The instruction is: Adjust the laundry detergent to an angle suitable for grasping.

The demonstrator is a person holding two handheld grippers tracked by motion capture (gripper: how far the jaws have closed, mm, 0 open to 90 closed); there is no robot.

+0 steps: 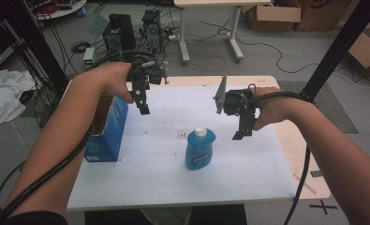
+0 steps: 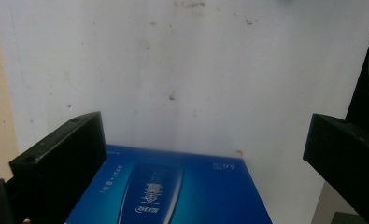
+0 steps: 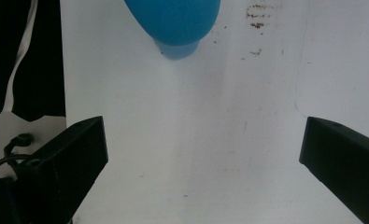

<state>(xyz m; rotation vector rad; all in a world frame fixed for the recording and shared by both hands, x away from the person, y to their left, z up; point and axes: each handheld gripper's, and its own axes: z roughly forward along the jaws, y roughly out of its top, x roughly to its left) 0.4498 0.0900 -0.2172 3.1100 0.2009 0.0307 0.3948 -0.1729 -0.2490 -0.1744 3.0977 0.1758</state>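
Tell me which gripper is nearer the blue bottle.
Right. The right gripper hovers just beyond the blue bottle; the left gripper hangs farther, by the blue box.

From above we look forward and down on the white mat [image 1: 173, 164]; our two gripper views face it closely, sharing it with the high view.

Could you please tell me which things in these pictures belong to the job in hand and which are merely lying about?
Job in hand: blue bottle; blue carton; left gripper, open; right gripper, open; white mat.

Lying about: cardboard boxes; white cloth; floor electronics.
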